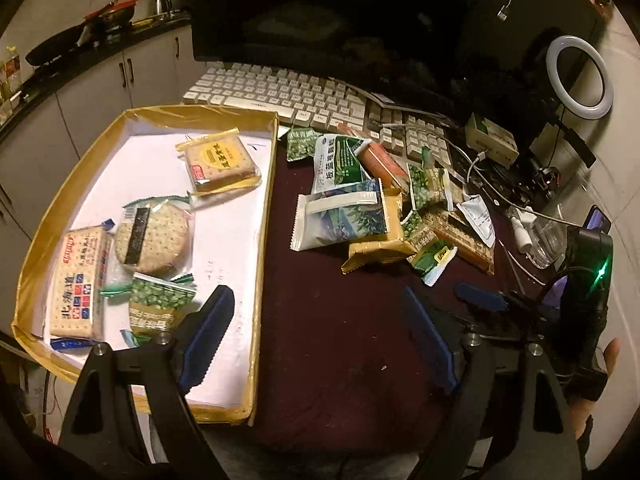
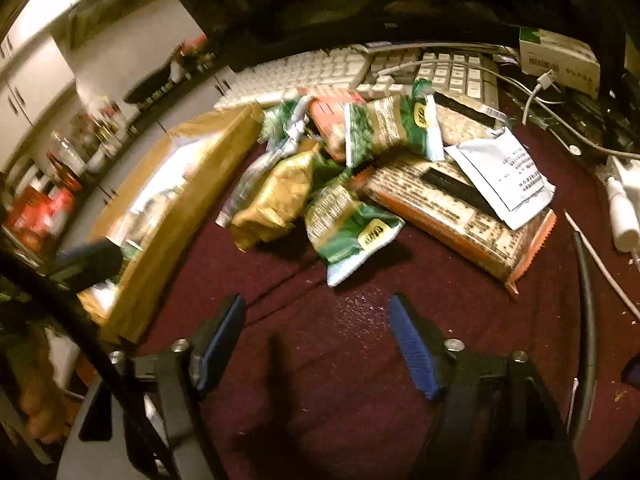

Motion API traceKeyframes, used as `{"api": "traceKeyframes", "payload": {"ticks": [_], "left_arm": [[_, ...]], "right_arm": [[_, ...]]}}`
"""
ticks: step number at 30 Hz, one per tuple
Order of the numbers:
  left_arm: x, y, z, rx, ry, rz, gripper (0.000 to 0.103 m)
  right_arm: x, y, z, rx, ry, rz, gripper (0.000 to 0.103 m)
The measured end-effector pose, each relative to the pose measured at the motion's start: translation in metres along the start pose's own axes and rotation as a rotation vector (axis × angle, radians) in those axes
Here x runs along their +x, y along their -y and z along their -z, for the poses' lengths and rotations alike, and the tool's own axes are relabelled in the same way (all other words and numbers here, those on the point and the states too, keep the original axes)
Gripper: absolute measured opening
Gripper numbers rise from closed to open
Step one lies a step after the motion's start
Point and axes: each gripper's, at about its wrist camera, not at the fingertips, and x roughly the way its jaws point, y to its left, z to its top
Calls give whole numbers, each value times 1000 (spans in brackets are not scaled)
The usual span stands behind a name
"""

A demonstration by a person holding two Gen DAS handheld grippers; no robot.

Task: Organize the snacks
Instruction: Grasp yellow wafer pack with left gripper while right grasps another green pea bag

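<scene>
A shallow cardboard tray (image 1: 264, 216) with gold-taped walls sits on the left of the dark red table; it also shows in the right wrist view (image 2: 180, 208). Inside lie a square cracker pack (image 1: 220, 160), a round cracker pack (image 1: 152, 236), a long cracker pack (image 1: 80, 280) and a green pea bag (image 1: 160, 304). A pile of loose snack packs (image 1: 372, 204) lies right of the tray, in front of the keyboard. My left gripper (image 1: 316, 336) is open and empty, over the tray's right wall. My right gripper (image 2: 316, 340) is open and empty, just short of the pile (image 2: 360, 184).
A white keyboard (image 1: 288, 96) and dark monitor (image 1: 340, 12) stand behind the pile. Cables (image 1: 480, 160), a small box (image 1: 492, 140), a ring light (image 1: 580, 76) and a white bottle (image 2: 624, 216) crowd the right side. Kitchen cabinets lie left.
</scene>
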Motion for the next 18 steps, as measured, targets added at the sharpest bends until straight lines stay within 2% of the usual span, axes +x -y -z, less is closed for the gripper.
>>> {"api": "traceKeyframes", "payload": {"ticks": [1, 7, 9, 11, 15, 18], "left_arm": [[1, 0, 0, -2, -3, 4, 86], [4, -5, -1, -31, -14, 32, 86], [5, -6, -1, -42, -14, 40, 86], [4, -7, -1, -42, -17, 43, 86], [2, -6, -3, -43, -17, 63, 86], [4, 0, -8, -35, -25, 93, 86]], "right_arm": [[-3, 0, -2, -5, 16, -16, 67], [-1, 3, -29, -24, 66, 37, 65], [7, 6, -38, -18, 61, 58, 53], [16, 9, -43, -12, 49, 57, 48], [30, 10, -39, -20, 0, 63, 28], [23, 11, -29, -14, 17, 45, 25]]}}
